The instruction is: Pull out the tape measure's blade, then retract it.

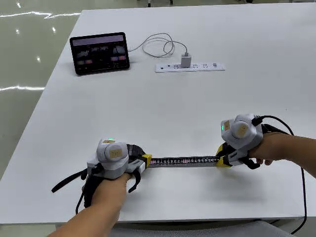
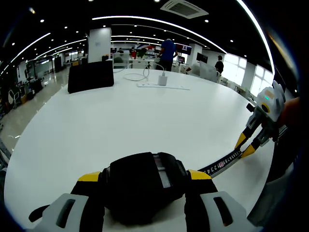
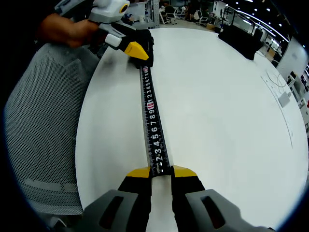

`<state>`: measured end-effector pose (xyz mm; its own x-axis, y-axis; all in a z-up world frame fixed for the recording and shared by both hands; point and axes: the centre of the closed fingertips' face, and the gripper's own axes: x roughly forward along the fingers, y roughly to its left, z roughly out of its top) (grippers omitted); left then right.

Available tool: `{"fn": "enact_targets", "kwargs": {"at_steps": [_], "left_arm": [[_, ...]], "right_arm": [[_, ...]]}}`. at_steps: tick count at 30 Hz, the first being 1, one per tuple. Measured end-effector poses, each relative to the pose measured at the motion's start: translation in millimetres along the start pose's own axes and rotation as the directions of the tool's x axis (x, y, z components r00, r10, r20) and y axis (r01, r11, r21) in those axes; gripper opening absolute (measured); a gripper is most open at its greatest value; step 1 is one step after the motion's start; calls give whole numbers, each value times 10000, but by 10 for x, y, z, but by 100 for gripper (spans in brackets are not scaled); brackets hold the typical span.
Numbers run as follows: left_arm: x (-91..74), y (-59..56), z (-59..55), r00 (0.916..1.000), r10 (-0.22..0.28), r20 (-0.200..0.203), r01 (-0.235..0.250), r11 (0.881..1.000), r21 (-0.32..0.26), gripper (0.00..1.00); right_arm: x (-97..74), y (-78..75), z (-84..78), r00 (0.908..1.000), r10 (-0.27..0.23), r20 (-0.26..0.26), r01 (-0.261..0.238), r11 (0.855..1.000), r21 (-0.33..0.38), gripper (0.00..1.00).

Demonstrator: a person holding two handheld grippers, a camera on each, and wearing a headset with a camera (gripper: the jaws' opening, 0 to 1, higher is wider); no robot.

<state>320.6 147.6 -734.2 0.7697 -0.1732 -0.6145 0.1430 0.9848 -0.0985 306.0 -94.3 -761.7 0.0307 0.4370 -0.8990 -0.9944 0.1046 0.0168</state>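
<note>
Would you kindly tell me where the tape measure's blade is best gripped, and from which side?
At its free tip, coming in line with the blade from the end away from the case: it runs straight, thin and flat, so pulling lengthwise suits it. The right tongs grip there.

A wide white surface (image 1: 197, 108) is seen. Toward its far side a dark tablet (image 1: 100, 53) is propped up with its screen lit. To the right of the tablet a white power strip (image 1: 190, 66) is laid flat, with a white charger (image 1: 186, 60) plugged into it and a pale cable (image 1: 158, 44) looped between charger and tablet. Near the front edge the black tape measure (image 1: 135, 150) is set on the surface, and its blade (image 1: 182, 161) is stretched out low along the surface toward the right.
</note>
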Motion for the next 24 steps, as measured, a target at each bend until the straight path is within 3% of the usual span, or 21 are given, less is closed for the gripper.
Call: {"fn": "enact_targets", "kwargs": {"at_steps": [24], "left_arm": [[6, 2, 0, 10000, -35, -18, 35, 10000, -45, 63]], "right_arm": [[48, 5, 102, 9992, 69, 395, -63, 9999, -133, 10]]}}
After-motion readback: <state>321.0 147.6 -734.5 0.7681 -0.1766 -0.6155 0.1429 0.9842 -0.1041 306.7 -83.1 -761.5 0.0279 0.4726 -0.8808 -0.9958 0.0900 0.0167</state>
